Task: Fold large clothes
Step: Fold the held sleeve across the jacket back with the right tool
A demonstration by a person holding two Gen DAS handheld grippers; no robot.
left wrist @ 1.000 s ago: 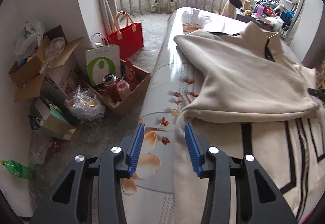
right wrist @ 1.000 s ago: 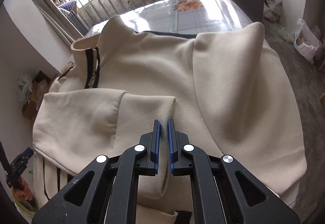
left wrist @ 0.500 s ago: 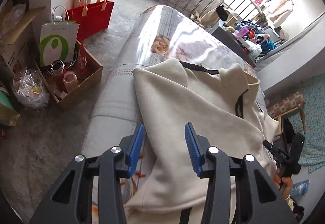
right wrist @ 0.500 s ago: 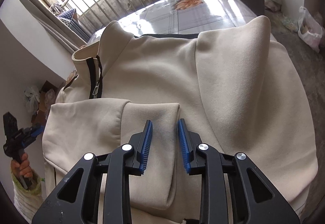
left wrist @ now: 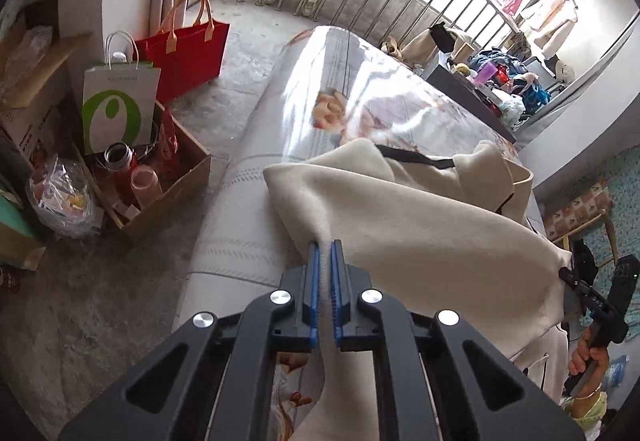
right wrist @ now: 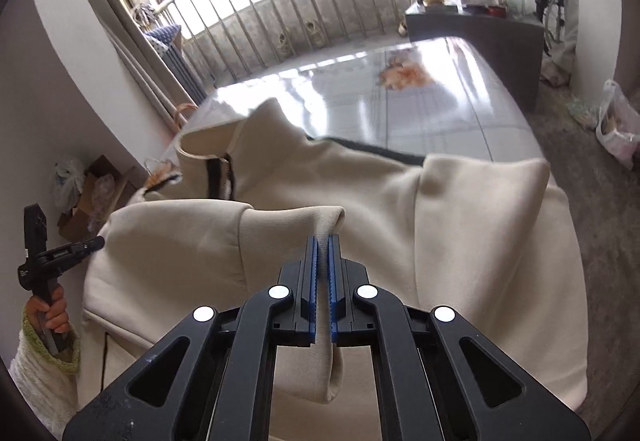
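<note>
- My cream sweatshirt (right wrist: pixel 460 241) lies across the glossy table (right wrist: pixel 420 97); only the right view shows its zip collar.
- Left gripper (left wrist: pixel 325 247) clenched on its side fold; red bag (left wrist: pixel 182 53) seen here alone.
- Right gripper (right wrist: pixel 322 241) clenched on the folded cuff (right wrist: pixel 292 221).

Cream zip-collar sweatshirt (right wrist: pixel 460 241) spread on a glossy desk (right wrist: pixel 420 101).
The desk's shiny cover is pale with an orange flower print (right wrist: pixel 404 75); the far half lies bare.
</note>
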